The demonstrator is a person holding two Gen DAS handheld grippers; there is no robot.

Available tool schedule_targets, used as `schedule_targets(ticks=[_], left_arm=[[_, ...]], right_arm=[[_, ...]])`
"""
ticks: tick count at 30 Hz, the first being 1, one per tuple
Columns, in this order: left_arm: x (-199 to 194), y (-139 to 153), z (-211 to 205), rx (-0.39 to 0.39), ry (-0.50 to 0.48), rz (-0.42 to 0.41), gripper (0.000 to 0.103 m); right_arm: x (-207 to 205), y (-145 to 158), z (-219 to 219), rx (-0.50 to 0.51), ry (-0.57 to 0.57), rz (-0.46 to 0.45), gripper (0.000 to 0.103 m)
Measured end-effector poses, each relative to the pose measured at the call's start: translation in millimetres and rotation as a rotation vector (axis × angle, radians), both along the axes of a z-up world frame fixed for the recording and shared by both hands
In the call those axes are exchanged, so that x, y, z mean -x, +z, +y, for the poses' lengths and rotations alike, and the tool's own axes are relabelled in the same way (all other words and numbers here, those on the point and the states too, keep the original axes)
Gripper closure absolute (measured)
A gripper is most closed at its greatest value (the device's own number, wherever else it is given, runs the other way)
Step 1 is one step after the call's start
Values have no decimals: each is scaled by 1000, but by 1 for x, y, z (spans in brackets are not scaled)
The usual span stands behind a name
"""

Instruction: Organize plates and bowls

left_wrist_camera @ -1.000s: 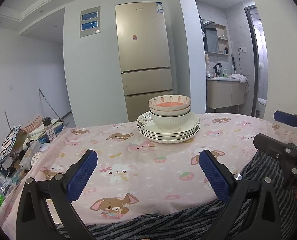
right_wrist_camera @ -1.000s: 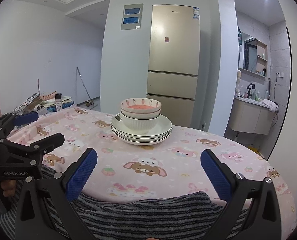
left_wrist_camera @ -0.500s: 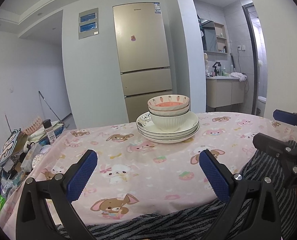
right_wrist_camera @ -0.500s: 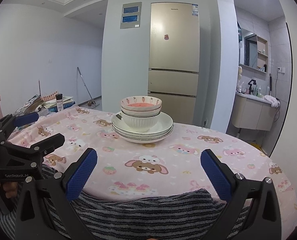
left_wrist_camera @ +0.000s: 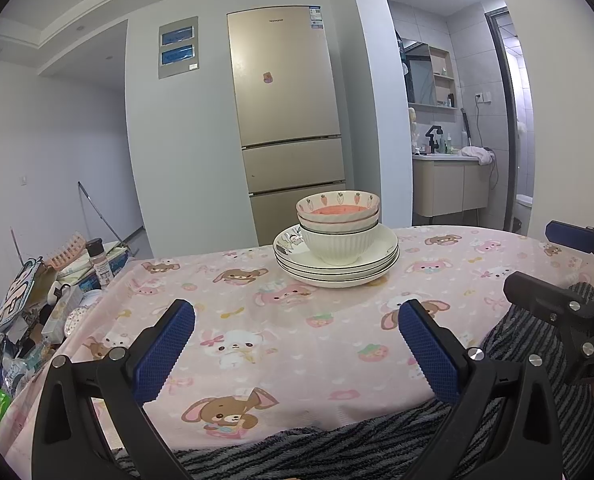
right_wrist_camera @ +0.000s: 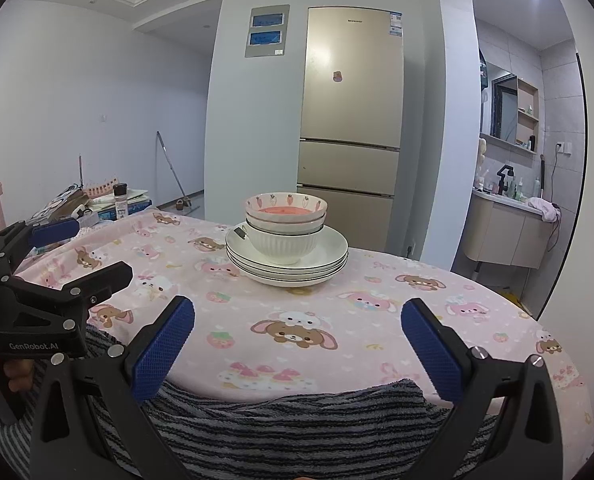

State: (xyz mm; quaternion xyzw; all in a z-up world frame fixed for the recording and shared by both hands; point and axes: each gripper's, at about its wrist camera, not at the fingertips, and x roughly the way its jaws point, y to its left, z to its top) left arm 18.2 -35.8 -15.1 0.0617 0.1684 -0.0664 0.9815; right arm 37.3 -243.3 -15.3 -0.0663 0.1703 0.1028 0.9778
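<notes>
A stack of white plates (left_wrist_camera: 373, 258) (right_wrist_camera: 329, 254) sits on the round table (left_wrist_camera: 257, 320) with the pink cartoon cloth. On the plates stands a ribbed white bowl (left_wrist_camera: 337, 246) (right_wrist_camera: 283, 246), and nested in it are pink-lined bowls with carrot and strawberry prints (left_wrist_camera: 337, 206) (right_wrist_camera: 285, 206). My left gripper (left_wrist_camera: 295, 316) is open and empty at the table's near edge, well short of the stack. My right gripper (right_wrist_camera: 297, 316) is likewise open and empty, to the right of the left one and also short of the stack.
A grey striped towel (right_wrist_camera: 297, 420) lies over the near table edge. Clutter with a spice bottle (left_wrist_camera: 99, 260) and packets crowds the left side. A gold fridge (left_wrist_camera: 289, 120) stands behind the table, and a bathroom vanity (right_wrist_camera: 509, 232) is at the right.
Both grippers have drifted slightly closer to the stack and a little lower; the jaws stay open and nothing on the table has moved.
</notes>
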Motion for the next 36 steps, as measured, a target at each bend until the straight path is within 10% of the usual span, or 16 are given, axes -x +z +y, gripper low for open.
schedule_targets(ticks=[36], left_arm=[[-2, 0, 1, -9, 2, -3, 0]], right_arm=[[-1, -1, 2, 6, 14, 3, 0]])
